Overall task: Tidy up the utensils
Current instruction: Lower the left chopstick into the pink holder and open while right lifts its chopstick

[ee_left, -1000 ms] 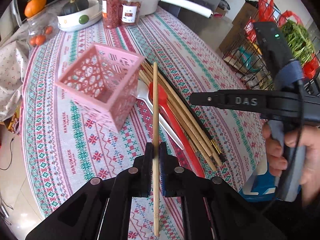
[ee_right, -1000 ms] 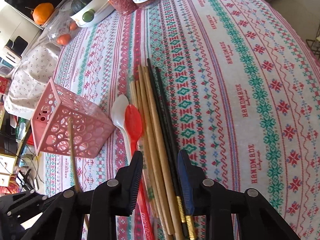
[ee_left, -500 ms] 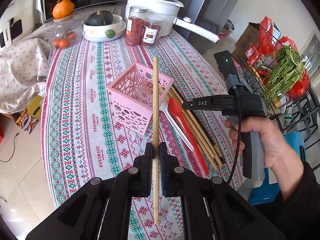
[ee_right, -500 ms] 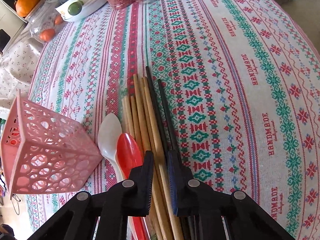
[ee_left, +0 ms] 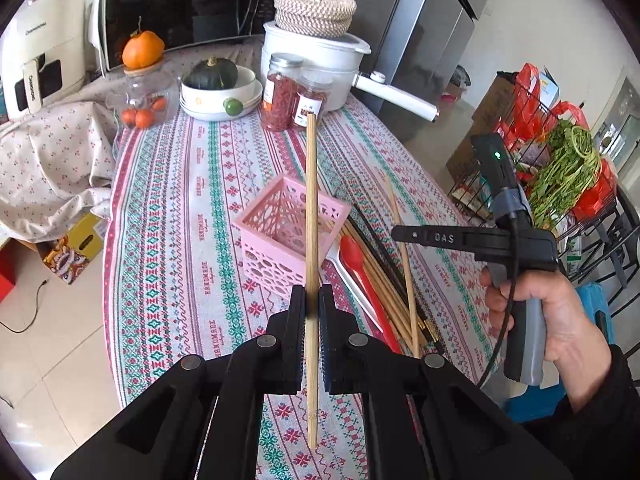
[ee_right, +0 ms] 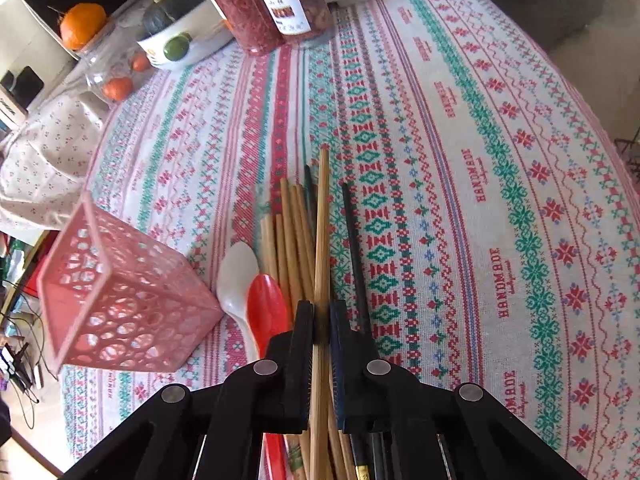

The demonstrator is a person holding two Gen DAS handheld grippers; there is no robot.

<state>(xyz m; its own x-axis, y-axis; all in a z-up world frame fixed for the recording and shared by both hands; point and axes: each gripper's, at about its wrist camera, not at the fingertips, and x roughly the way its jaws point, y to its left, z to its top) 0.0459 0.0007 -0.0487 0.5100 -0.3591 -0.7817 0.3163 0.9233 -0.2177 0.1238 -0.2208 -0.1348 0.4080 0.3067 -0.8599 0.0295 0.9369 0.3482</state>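
My left gripper (ee_left: 312, 300) is shut on a bamboo chopstick (ee_left: 311, 216) and holds it high above the table, in line with the pink lattice basket (ee_left: 280, 236). My right gripper (ee_right: 321, 312) is shut on another bamboo chopstick (ee_right: 322, 232), lifted at a slant over the pile; it also shows in the left wrist view (ee_left: 404, 256). On the cloth lie several bamboo chopsticks (ee_right: 294, 236), black chopsticks (ee_right: 354, 248), a red spoon (ee_right: 267, 308) and a white spoon (ee_right: 236, 276). The basket (ee_right: 120, 292) stands left of the pile.
At the table's far end stand two spice jars (ee_left: 292, 96), a bowl with a squash (ee_left: 218, 88), a glass jar of fruit (ee_left: 140, 100) and a white pot (ee_left: 320, 60). A wire rack with greens (ee_left: 560, 176) stands to the right of the table.
My left gripper has risen and pulled back with its chopstick. My right gripper has closed on a bamboo chopstick from the pile and lifted it.
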